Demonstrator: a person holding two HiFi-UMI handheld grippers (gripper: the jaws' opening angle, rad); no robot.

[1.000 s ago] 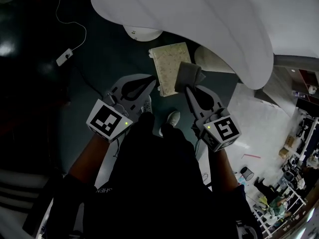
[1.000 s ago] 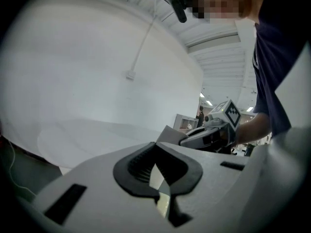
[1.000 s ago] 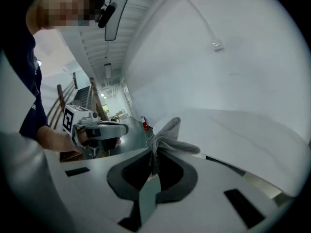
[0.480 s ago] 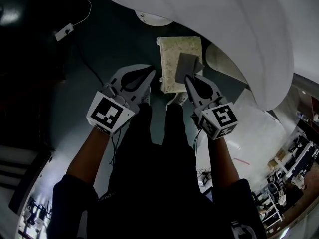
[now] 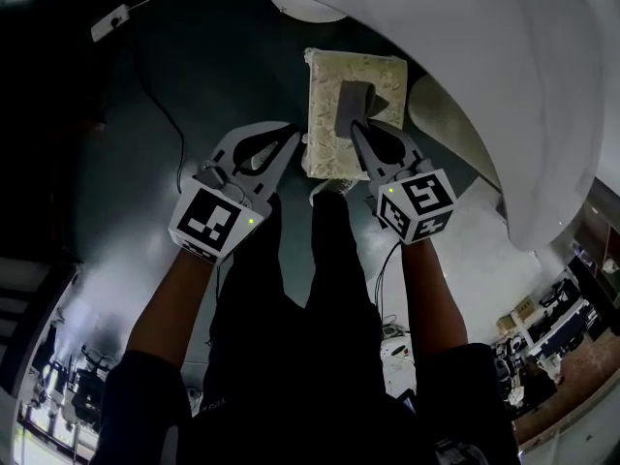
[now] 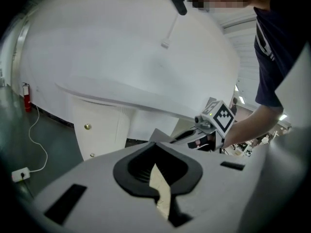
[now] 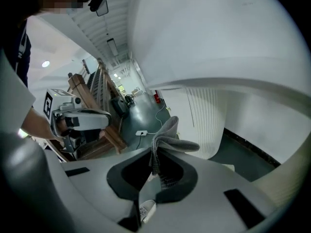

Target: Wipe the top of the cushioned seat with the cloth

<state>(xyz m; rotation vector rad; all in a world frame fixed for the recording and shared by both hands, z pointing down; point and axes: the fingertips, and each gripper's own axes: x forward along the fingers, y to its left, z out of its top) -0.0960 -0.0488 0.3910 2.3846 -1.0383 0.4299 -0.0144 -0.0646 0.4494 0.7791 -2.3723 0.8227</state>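
The cushioned seat [image 5: 334, 114] is a beige speckled square pad low on the dark floor, just ahead of both grippers in the head view. My right gripper [image 5: 356, 129] is shut on a folded grey cloth [image 5: 356, 100], which lies over the right-middle of the seat top. In the right gripper view the cloth [image 7: 171, 135] bunches up out of the jaws. My left gripper [image 5: 294, 137] hovers at the seat's left near edge, shut with nothing in it. A sliver of the seat [image 6: 160, 188] shows past its closed tips.
A big white curved structure [image 5: 484, 46] overhangs the seat at the back and right, with a round white base [image 5: 302, 6] behind. A power strip [image 5: 108, 22] and cable lie on the floor at far left. The person's shoe [image 5: 329, 188] is just below the seat.
Both grippers have moved forward to the seat. The cloth has gone from the seat's right edge to lying over its top.
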